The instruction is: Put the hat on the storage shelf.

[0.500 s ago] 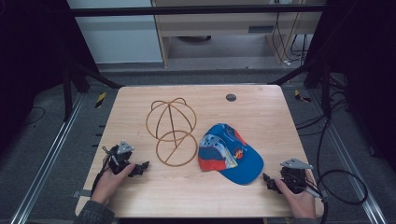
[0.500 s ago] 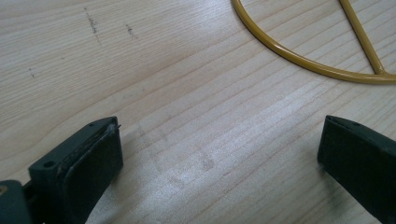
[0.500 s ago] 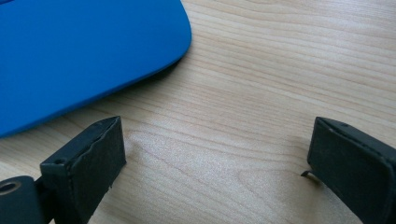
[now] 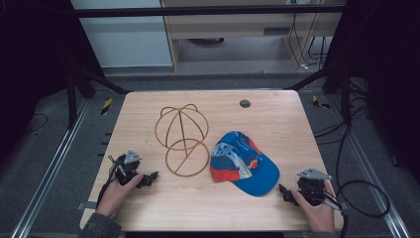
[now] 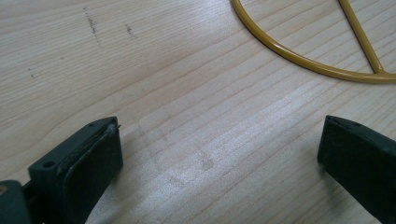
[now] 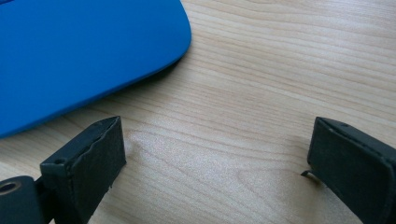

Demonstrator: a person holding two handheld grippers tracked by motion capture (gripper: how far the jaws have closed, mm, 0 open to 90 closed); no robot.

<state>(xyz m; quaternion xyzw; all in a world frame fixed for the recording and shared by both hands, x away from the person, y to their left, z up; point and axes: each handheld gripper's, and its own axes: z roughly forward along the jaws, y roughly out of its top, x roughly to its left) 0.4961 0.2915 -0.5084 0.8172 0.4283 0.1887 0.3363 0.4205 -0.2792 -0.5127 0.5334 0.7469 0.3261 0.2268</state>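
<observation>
Both grippers black: left gripper [image 4: 148, 177] and right gripper [image 4: 283, 191] carry grey three-cornered plates, trailing black cables; grey sleeve [image 4: 99, 228].

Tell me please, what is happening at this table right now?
A person sits at a wooden table with a two-jaw gripper in each hand. The left gripper rests near a gold wire hat stand, and the right gripper rests beside the brim of a blue cap. Both grippers have their jaws wide apart and hold nothing. The cap lies flat on the table next to the stand, not on it. Nothing is grasped yet.
</observation>
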